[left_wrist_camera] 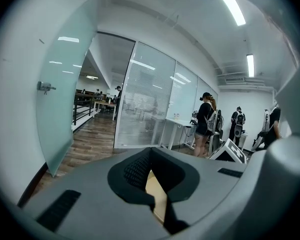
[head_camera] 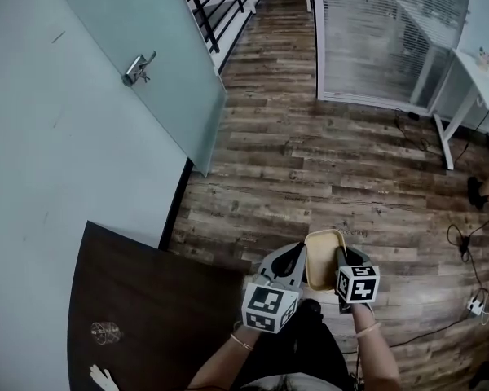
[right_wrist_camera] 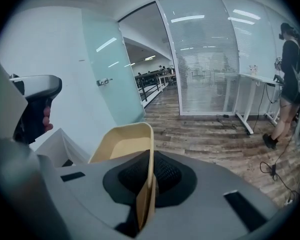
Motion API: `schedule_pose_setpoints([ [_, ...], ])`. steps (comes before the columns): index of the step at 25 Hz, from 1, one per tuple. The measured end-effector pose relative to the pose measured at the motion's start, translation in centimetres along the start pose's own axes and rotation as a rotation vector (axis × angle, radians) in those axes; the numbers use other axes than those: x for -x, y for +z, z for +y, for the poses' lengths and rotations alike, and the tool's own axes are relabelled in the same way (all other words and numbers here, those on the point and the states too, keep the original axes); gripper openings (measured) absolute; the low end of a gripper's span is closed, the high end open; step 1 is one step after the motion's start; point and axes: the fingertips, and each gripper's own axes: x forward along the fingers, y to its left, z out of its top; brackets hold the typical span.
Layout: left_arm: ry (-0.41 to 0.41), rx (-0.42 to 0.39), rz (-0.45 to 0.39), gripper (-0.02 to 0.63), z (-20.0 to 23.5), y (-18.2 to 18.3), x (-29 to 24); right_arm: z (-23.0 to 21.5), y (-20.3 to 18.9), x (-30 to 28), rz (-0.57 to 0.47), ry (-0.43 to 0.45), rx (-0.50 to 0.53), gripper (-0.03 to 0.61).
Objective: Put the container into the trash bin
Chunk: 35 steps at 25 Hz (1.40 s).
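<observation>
A tan, shallow plastic container (head_camera: 322, 247) is held low in front of me over the wooden floor, with both grippers on it. My right gripper (head_camera: 341, 257) is shut on its right rim; in the right gripper view the thin wall (right_wrist_camera: 122, 144) runs up between the black pads (right_wrist_camera: 165, 174). My left gripper (head_camera: 300, 257) pinches the opposite side, and a tan strip of the container (left_wrist_camera: 157, 191) shows between its pads (left_wrist_camera: 136, 171). No trash bin shows in any view.
A frosted glass door with a metal handle (head_camera: 138, 69) stands at the left. A dark brown table (head_camera: 147, 316) is at the lower left. White desks (head_camera: 473, 80) and floor cables with a power strip (head_camera: 475, 304) lie at the right. Several people (left_wrist_camera: 206, 119) stand farther off.
</observation>
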Motion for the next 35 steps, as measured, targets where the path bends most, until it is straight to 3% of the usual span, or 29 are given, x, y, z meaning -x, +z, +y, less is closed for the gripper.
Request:
schedule_pose_setpoints([
  [15, 0.028, 0.07, 0.134, 0.015, 4.8, -10.8, -9.2, -5.9, -10.0, -13.0, 0.252, -0.04, 0.067, 0.026],
  [24, 0.015, 0.09, 0.182, 0.015, 7.6, -20.1, -16.9, -10.0, -17.5, -22.9, 0.371, -0.081, 0.006, 0.028],
  [35, 0.015, 0.099, 0.213, 0.015, 9.5, -32.2, -23.3, -12.8, -26.6, -31.9, 0.424, -0.093, -0.052, 0.043],
])
